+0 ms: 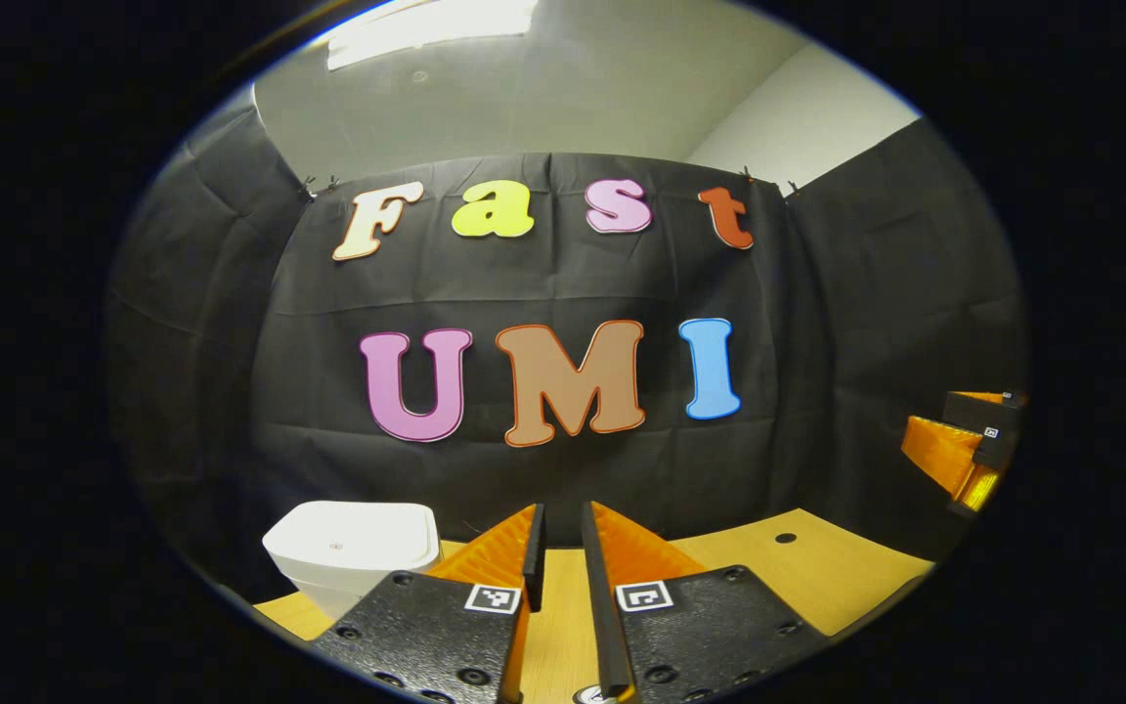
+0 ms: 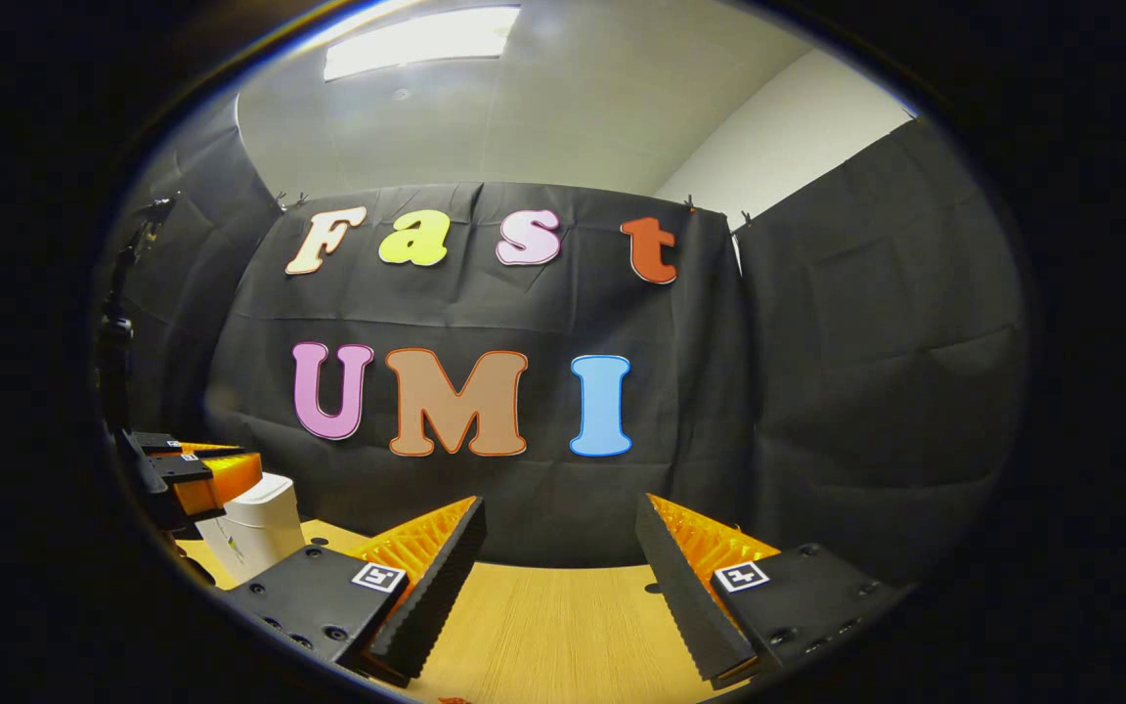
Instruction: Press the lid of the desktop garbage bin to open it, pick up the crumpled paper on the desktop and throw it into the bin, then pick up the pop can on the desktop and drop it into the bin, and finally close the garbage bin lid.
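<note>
The white desktop bin [image 1: 348, 552] stands at the table's back left with its lid down. My left gripper [image 1: 561, 513] hovers just right of it, the fingers drawn almost together with only a thin slit and nothing between them. In the right gripper view the bin [image 2: 255, 528] shows at the far left, with the left gripper [image 2: 221, 467] beside its top. My right gripper [image 2: 560, 508] is held wide open over the wooden table [image 2: 543, 626], empty. The right gripper [image 1: 964, 445] also appears at the far right edge of the left gripper view.
Black cloth walls close the booth at the back and on both sides. A small dark hole [image 1: 786, 538] sits in the wooden tabletop [image 1: 817, 577] near the back wall. A dark stand [image 2: 118, 332] rises at the left edge.
</note>
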Motion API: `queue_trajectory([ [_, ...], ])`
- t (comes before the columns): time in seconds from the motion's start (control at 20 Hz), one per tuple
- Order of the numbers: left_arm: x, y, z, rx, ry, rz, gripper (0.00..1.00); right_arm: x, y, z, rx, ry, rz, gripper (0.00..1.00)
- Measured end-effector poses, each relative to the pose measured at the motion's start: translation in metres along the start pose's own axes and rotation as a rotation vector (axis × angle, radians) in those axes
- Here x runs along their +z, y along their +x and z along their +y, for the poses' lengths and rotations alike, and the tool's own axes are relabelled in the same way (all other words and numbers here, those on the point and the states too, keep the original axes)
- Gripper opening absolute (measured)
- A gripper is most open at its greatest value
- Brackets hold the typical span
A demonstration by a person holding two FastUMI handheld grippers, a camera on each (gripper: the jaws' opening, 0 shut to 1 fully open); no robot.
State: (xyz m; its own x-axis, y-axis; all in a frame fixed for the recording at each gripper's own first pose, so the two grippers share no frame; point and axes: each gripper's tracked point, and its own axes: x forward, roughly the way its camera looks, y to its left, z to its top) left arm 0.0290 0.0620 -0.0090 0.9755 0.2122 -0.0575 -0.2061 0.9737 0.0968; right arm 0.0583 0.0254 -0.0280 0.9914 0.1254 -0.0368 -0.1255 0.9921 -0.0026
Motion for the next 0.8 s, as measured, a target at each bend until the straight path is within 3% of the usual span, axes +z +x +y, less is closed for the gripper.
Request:
queue_trajectory([
  [0.05, -0.002, 0.0, 0.003, 0.01, -0.004, 0.008, 0.14, 0.0, -0.001, 0.0, 0.001, -0.001, 0.001, 0.98],
  [0.15, -0.005, -0.001, 0.007, 0.021, -0.013, 0.021, 0.11, -0.002, -0.001, 0.001, 0.004, -0.003, 0.004, 0.98],
  [0.3, -0.005, -0.002, 0.023, 0.063, -0.005, 0.019, 0.0, -0.002, 0.001, 0.006, 0.01, -0.003, 0.006, 1.0],
  [0.8, -0.003, 0.005, 0.076, 0.139, 0.024, 0.02, 0.0, -0.004, 0.007, 0.033, 0.042, -0.005, 0.008, 0.98],
])
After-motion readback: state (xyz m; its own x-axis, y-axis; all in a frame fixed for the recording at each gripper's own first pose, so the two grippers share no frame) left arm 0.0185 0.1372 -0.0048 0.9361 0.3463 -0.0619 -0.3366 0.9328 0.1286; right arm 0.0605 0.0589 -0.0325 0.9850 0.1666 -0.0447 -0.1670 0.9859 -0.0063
